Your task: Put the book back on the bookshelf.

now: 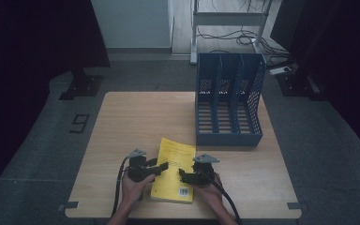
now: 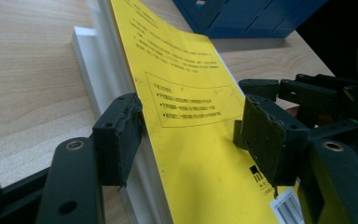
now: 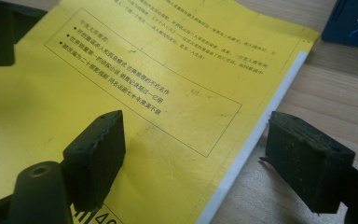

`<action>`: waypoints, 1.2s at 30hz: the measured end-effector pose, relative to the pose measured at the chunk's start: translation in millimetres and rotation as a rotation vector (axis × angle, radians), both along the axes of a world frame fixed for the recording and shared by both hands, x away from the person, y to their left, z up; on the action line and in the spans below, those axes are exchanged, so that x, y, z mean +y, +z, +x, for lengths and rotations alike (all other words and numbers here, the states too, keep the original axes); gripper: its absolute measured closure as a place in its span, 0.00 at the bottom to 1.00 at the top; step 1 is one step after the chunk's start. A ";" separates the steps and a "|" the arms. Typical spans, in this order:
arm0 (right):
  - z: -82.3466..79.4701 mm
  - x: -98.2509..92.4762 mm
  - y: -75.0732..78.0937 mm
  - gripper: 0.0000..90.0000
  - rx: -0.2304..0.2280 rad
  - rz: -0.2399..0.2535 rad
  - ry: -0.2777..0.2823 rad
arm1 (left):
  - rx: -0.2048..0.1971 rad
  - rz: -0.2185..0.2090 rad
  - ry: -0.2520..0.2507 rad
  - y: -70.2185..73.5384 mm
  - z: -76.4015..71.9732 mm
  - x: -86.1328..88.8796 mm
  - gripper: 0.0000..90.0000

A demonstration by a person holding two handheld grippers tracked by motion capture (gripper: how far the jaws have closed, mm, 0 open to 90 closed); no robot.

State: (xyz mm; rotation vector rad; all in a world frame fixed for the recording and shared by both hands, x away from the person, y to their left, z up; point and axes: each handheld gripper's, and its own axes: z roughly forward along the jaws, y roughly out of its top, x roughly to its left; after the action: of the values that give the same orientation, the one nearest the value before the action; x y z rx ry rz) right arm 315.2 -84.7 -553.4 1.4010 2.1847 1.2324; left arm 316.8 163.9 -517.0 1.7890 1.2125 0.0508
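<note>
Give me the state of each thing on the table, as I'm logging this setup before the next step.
yellow book: closed, lying flat, back cover with barcode up.
blue file rack: upright, all slots empty.
left gripper: jaws open, straddling the book's left edge, one pad by the page edge, the other over the cover.
right gripper: jaws open, astride the book's right edge.
table: bare wood around these.

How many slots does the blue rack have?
3. The blue rack stands at the table's far right; its slots sit side by side: left, middle and right, all empty as far as the high view shows.
</note>
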 end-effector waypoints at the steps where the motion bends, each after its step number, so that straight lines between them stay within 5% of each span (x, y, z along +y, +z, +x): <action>1: 0.0 0.0 0.0 0.22 0.000 0.000 -0.001 | -0.002 -0.002 0.002 0.6 -0.6 -0.7 0.41; 7: 0.0 0.0 0.0 0.22 0.000 0.001 -0.001 | 0.042 -0.067 0.006 -2.0 2.2 3.9 0.39; 8: 0.0 0.0 0.0 0.22 0.000 0.001 -0.001 | 0.079 -0.130 0.005 -4.1 4.9 8.3 0.38; 10: 0.0 0.0 0.0 0.22 0.000 0.001 -0.001 | 0.105 -0.179 0.008 -5.8 7.0 11.7 0.38; 21: 0.0 0.0 0.0 0.22 0.000 0.001 0.000 | 0.124 -0.155 -0.006 -6.4 7.0 10.8 0.39; 25: 0.0 0.1 0.1 0.22 -0.001 -0.001 0.000 | 0.168 -0.144 -0.017 -11.2 10.9 12.3 0.39; 26: 0.0 0.2 0.1 0.22 -0.002 -0.002 0.000 | 0.210 -0.190 -0.028 -13.9 12.8 14.5 0.39; 27: 0.0 0.2 0.1 0.22 -0.002 -0.002 0.000 | 0.210 -0.190 -0.028 -13.9 12.8 14.5 0.41; 28: 0.1 0.0 0.1 0.22 -0.002 -0.001 0.001 | 0.256 -0.246 -0.067 -17.9 15.0 14.4 0.41; 29: 0.1 0.0 0.1 0.22 -0.002 -0.001 0.001 | 0.256 -0.246 -0.067 -17.9 15.0 14.4 0.41; 30: 0.1 -0.1 0.1 0.22 -0.002 0.000 0.002 | 0.236 -0.171 -0.054 -18.0 13.2 8.8 0.41; 33: 0.0 0.0 0.1 0.22 -0.002 -0.002 0.002 | 0.217 -0.137 -0.047 -17.4 11.7 5.6 0.41; 36: 0.2 -0.2 0.1 0.22 -0.002 0.000 0.004 | 0.165 -0.049 -0.041 -14.2 8.7 0.2 0.44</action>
State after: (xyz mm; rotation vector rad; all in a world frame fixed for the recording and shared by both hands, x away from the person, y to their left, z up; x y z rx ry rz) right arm 315.4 -84.9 -553.3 1.3956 2.1869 1.2344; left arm 325.5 164.1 -531.1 1.8023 1.2809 -0.1512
